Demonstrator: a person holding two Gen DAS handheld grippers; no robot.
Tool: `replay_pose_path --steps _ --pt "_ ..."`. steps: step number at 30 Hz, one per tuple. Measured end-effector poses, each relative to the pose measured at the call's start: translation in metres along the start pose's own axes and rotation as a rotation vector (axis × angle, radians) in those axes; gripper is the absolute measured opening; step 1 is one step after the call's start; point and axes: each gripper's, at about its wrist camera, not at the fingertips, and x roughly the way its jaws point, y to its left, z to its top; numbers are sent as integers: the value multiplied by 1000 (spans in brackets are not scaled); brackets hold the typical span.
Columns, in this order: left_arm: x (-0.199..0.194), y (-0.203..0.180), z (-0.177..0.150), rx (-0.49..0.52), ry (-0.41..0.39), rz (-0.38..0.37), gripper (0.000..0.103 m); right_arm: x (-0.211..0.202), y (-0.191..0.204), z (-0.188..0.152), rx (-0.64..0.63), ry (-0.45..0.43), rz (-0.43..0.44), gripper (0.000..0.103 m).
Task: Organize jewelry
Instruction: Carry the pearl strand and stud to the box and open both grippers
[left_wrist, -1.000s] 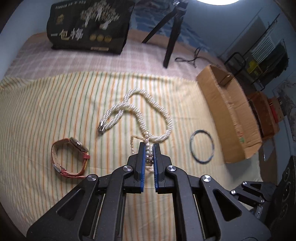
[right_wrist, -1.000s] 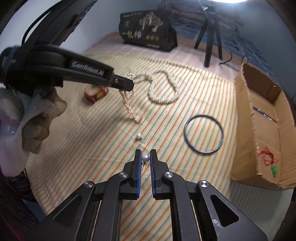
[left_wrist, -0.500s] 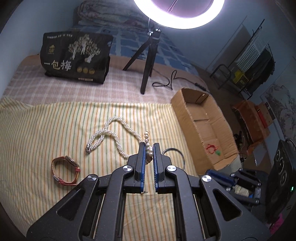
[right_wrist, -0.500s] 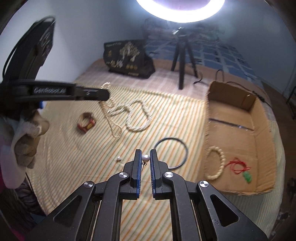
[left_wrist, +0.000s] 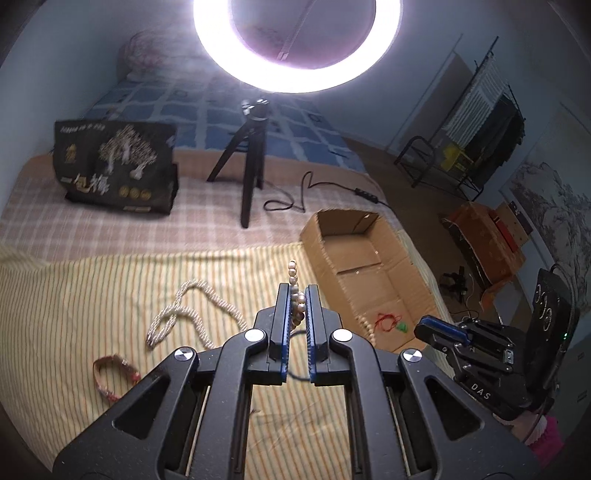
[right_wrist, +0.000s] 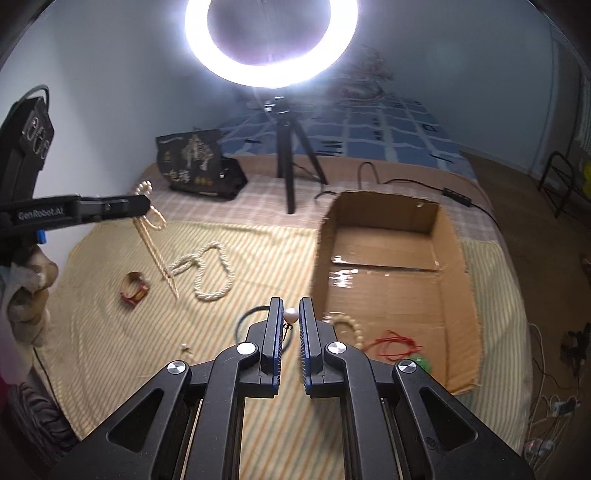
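Right hand-held gripper (right_wrist: 291, 317), nearer the cardboard box (right_wrist: 439, 229), is clamped on a pearl earring (right_wrist: 290, 316); the open box lies just ahead to the right. Left hand-held gripper (left_wrist: 296, 295) is clamped on a dangling pearl strand (left_wrist: 294, 291), the box ahead-right. Nothing is seen blocking either path.

Bedroom in a home.
Bed (left_wrist: 92, 236) with blue checked quilt (left_wrist: 207, 110) upper centre; clothes rack (left_wrist: 491, 122) upper right.

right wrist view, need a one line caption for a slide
Right gripper pinches a pearl earring near the cardboard box while the left gripper lifts a pearl strand.
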Motion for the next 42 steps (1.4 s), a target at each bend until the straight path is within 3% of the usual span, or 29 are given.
replay_pose_path --steps 18,29,36,38,40,42 --pt "54 -93 53 113 -24 -95 5 5 -68 13 64 -23 -87 7" --pt "107 -107 50 104 37 -96 5 18 -99 13 101 -14 -110 7" --pt "119 -107 45 109 61 -89 5 21 -104 8 121 -12 -93 7" --pt "120 -107 44 112 66 -84 5 21 -103 8 119 -10 -99 12" --pt "118 -107 44 114 64 -79 5 22 -103 9 117 -13 -104 34" --pt "115 -106 44 113 59 -74 6 20 -101 9 119 -23 -107 39"
